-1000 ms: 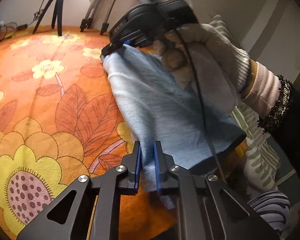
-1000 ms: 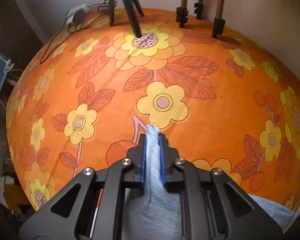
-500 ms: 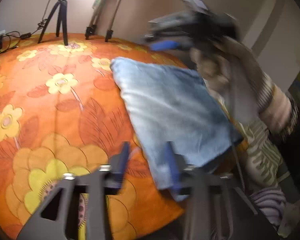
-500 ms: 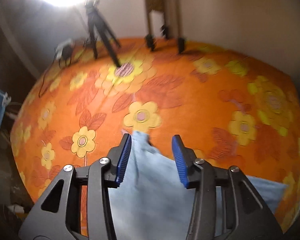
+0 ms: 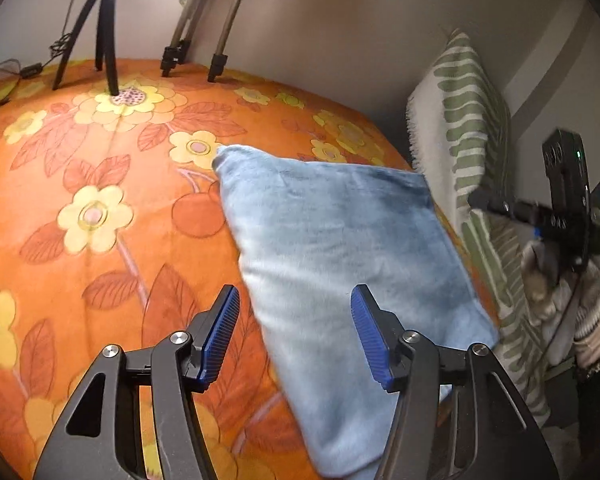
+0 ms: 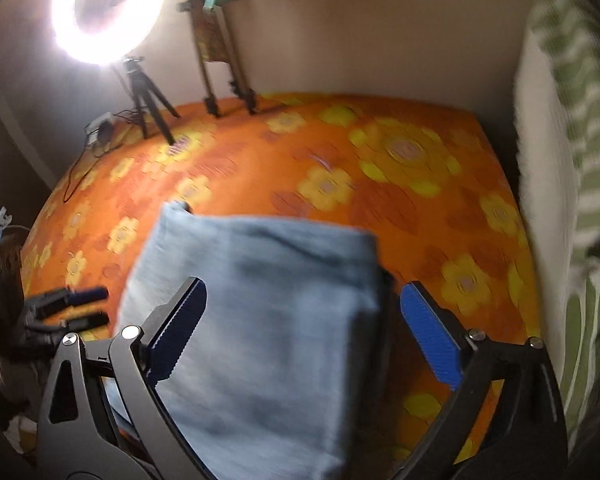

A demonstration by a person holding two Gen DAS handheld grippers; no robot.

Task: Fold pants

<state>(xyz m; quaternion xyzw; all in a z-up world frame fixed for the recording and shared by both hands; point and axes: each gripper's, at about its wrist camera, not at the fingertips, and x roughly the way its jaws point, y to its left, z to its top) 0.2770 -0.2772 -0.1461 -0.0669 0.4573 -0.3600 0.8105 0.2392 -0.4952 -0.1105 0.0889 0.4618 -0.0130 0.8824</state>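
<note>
Folded light-blue pants (image 5: 340, 264) lying flat on orange floral bedspread (image 5: 100, 208), near striped pillow (image 5: 472, 120). Left gripper (image 5: 296, 332) above near edge, jaws opening, nothing pinched between. Right gripper (image 6: 300, 332) above pants, jaws opening wide, pads clear of cloth. Tripod (image 5: 104, 28) at far edge.

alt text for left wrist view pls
Folded light-blue pants lie flat on an orange floral cover, with the left claw above their near edge, jaws opening and gripping nothing. The right claw, in a gloved hand, sits at far right before a green-striped cushion; a tripod stands behind.
</note>
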